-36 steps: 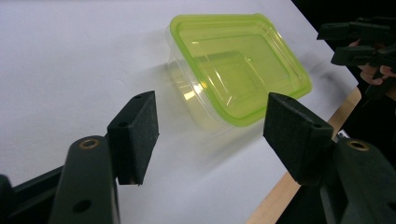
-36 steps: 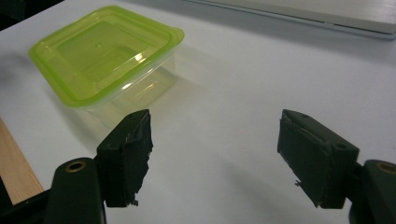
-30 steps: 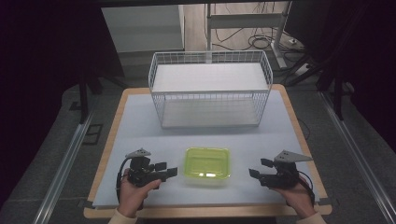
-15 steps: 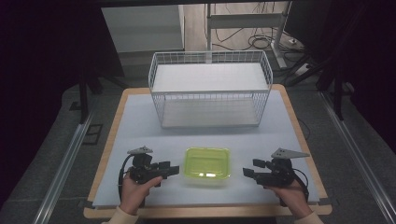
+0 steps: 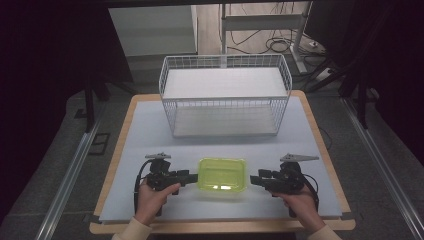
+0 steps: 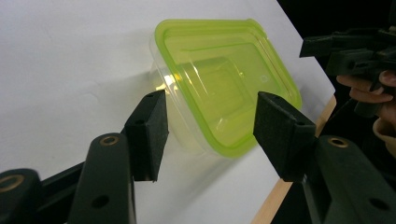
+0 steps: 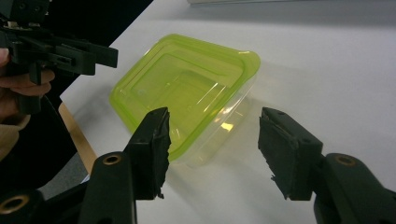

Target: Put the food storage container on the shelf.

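While both hands sit at the near edge of the counter, the clear rectangular plastic container with the lime-green lid lies right between them, flat on the pale grey mat, lid on top. From the high view, the left hand-held gripper points in at the container's left end, tips just beside it or maybe barely touching, can't really tell from up there. The right hand-held gripper points in from the other side and sits near the right end with a small gap of mat showing. In the left gripper view the jaws are spread wide, released, and the container sits just ahead of them and roughly in line with the gap, its near corner reaching down between the two black pads without either one pressing on it. Same story in the right gripper view: jaws apart, nothing grasped, the container just in front, its near corner sitting close to the left pad. Further back on the counter, well apart from all this, stands a white wire basket, open at the top.
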The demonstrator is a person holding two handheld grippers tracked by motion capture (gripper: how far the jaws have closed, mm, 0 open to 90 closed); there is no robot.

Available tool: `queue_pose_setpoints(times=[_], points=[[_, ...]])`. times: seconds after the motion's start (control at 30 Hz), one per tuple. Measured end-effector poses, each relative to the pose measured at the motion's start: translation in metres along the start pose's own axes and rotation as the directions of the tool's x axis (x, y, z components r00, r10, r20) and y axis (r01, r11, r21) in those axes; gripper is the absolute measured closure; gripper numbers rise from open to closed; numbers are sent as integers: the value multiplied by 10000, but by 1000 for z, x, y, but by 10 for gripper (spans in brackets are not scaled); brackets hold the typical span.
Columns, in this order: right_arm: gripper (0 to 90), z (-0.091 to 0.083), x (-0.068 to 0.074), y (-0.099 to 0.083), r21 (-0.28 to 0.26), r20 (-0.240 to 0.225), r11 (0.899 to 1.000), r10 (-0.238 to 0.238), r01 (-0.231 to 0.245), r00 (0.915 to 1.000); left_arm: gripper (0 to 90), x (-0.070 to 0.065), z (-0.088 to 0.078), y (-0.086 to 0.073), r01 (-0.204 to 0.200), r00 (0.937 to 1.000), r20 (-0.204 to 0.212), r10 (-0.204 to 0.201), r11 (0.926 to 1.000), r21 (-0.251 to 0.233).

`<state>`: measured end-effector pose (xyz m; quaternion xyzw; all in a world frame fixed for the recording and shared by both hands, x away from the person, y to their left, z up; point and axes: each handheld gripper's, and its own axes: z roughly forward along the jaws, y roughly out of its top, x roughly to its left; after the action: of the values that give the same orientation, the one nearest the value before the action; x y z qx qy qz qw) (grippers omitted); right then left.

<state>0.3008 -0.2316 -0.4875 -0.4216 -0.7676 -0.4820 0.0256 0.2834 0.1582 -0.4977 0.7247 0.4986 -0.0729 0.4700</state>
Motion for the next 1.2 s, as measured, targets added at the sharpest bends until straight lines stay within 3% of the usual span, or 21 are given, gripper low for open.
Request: queue_pose_setpoints(times=[0.27, 0.3, 0.47, 0.73, 0.83, 1.2], points=[[473, 12, -10, 2, 325, -370, 9966, 767, -755, 9964, 460, 5, 10, 5, 102, 9997, 232, -108, 9996, 272], [481, 16, -13, 3, 375, -489, 9939, 1051, -1034, 9933, 460, 7, 13, 6, 256, 9991, 331, -265, 9993, 287], [512, 23, -15, 6, 466, -767, 9878, 1521, -1489, 9854, 474, 12, 18, 10, 543, 9973, 478, -559, 9979, 344], [574, 30, -19, 7, 646, -680, 9852, 1629, -1585, 9843, 522, 20, 26, 11, 880, 9939, 621, -913, 9947, 540], [599, 32, -23, 7, 717, -720, 9812, 1840, -1790, 9803, 558, 24, 28, 9, 1043, 9904, 852, -1092, 9927, 599], [672, 41, -25, 3, 1078, -1288, 9701, 2306, -2175, 9645, 666, 27, 31, 7, 1237, 9874, 905, -1302, 9896, 735]])
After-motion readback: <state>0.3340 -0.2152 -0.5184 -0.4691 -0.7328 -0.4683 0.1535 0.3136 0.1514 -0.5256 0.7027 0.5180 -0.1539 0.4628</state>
